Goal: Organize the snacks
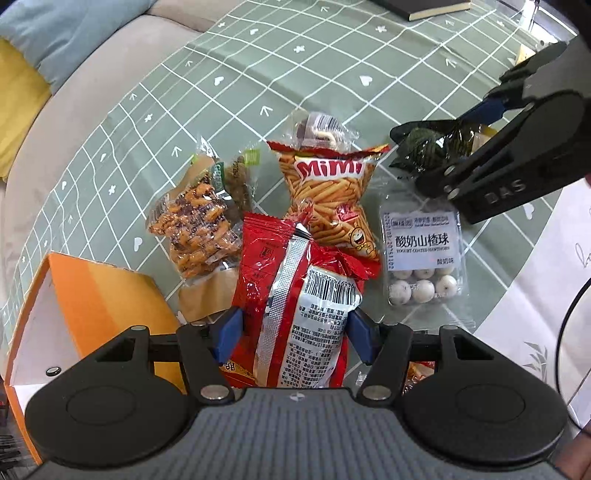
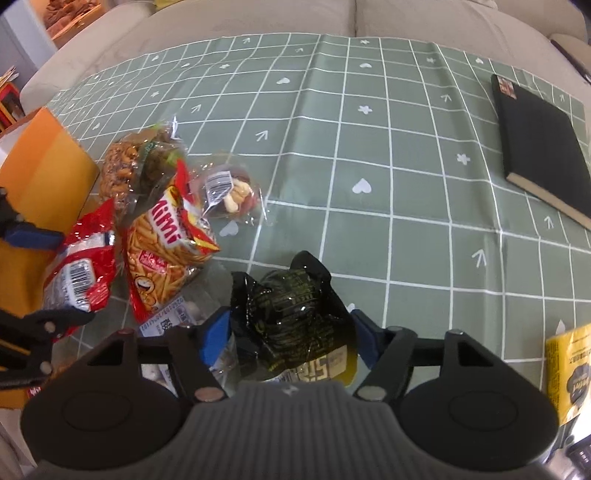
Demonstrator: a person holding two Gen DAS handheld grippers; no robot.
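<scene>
My left gripper (image 1: 295, 334) is shut on a red snack bag (image 1: 295, 295), with a blue pad against each side, and holds it above the pile. Under it lie a Mimi stick-snack bag (image 1: 328, 195), a clear packet of white yoghurt balls (image 1: 421, 251) and a clear bag of orange-brown snacks (image 1: 195, 225). An open orange box (image 1: 92, 295) stands at the left. My right gripper (image 2: 290, 338) is open around a crumpled black packet (image 2: 291, 306). The packet's edges reach both pads, but I see no squeeze.
A small clear nut packet (image 2: 232, 192) lies behind the Mimi bag (image 2: 166, 251). A black book (image 2: 535, 147) rests at the far right of the green checked tablecloth (image 2: 406, 184). A yellow packet (image 2: 569, 369) sits at the right edge. A beige sofa (image 2: 258, 22) runs behind.
</scene>
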